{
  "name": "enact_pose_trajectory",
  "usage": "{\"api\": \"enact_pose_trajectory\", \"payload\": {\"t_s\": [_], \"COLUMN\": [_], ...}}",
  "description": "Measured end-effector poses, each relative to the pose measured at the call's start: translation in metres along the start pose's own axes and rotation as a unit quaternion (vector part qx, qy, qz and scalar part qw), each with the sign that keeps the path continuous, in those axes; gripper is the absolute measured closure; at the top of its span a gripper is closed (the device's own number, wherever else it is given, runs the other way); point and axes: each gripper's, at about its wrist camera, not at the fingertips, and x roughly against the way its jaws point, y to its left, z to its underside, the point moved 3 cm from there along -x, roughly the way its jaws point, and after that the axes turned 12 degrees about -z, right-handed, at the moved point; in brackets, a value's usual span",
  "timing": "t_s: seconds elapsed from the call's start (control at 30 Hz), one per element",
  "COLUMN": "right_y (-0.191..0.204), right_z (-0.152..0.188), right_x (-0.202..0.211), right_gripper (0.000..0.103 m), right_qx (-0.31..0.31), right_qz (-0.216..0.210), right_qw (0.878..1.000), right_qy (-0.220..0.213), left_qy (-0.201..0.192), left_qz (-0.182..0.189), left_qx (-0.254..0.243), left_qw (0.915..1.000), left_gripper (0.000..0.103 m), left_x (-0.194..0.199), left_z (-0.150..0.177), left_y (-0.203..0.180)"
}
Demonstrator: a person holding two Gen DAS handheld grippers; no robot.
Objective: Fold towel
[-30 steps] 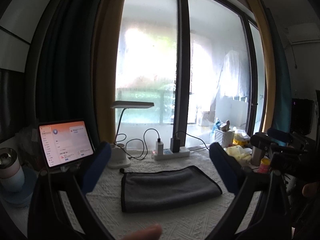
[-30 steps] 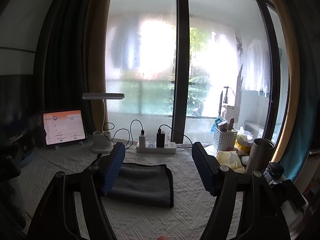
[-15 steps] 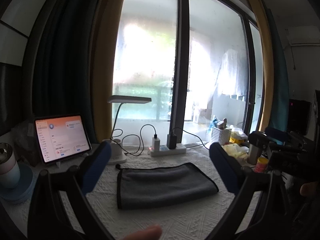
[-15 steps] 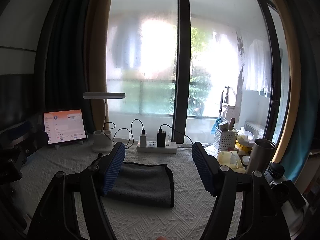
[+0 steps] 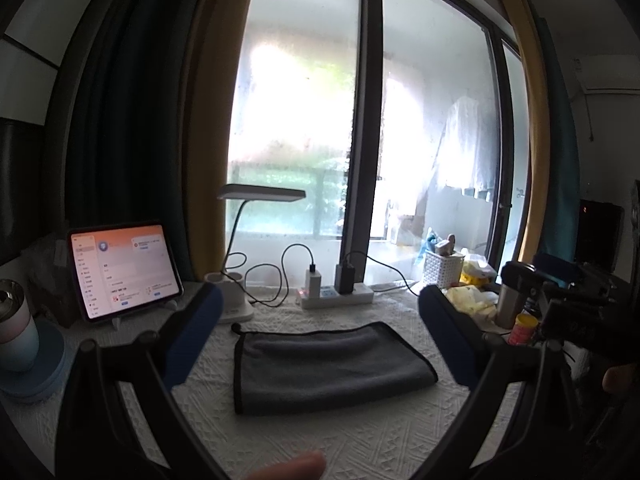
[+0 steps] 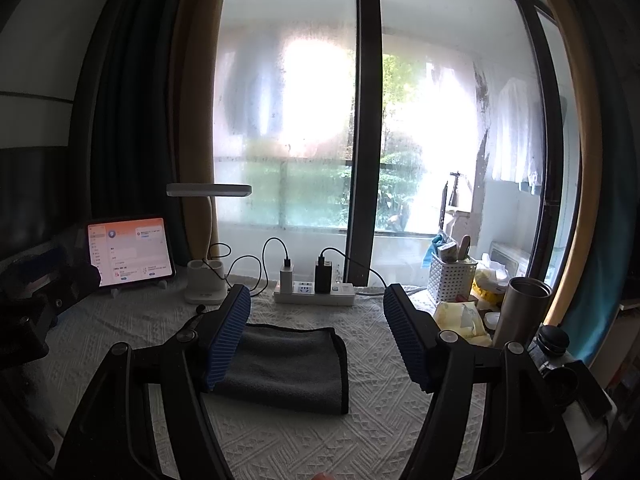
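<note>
A dark grey towel [image 5: 328,364] with black edging lies folded flat on the white textured tablecloth [image 5: 360,440]. My left gripper [image 5: 320,336] is open and empty, held above the table with the towel between and beyond its blue pads. My right gripper [image 6: 318,336] is open and empty too; the towel [image 6: 288,364] lies low between its pads, its left part hidden behind the left pad [image 6: 228,336]. The right gripper's body shows at the right edge of the left wrist view [image 5: 580,304].
Along the table's back stand a lit tablet [image 5: 122,270], a white desk lamp [image 5: 248,240], a power strip with chargers [image 5: 336,292] and a white basket [image 6: 452,276]. A steel tumbler [image 6: 520,312] and packets sit at right, a cup [image 5: 14,336] at left.
The left gripper has drifted left and tipped slightly, so the towel sits a little lower and more central in its view. The right gripper has barely moved. Both stay open.
</note>
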Motion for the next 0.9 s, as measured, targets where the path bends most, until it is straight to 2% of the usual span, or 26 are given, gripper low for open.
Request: {"api": "enact_pose_trajectory", "payload": {"t_s": [0.9], "right_y": [0.0039], "right_z": [0.0021], "right_x": [-0.0013], "right_gripper": [0.031], "right_qx": [0.0], "right_qz": [-0.004], "right_qw": [1.0], "right_qy": [0.002], "left_qy": [0.0], "left_qz": [-0.006], "left_qx": [0.001], "left_qw": [1.0], "left_gripper": [0.004], "left_x": [0.0007], "left_z": [0.0011], "left_y": [0.0018]}}
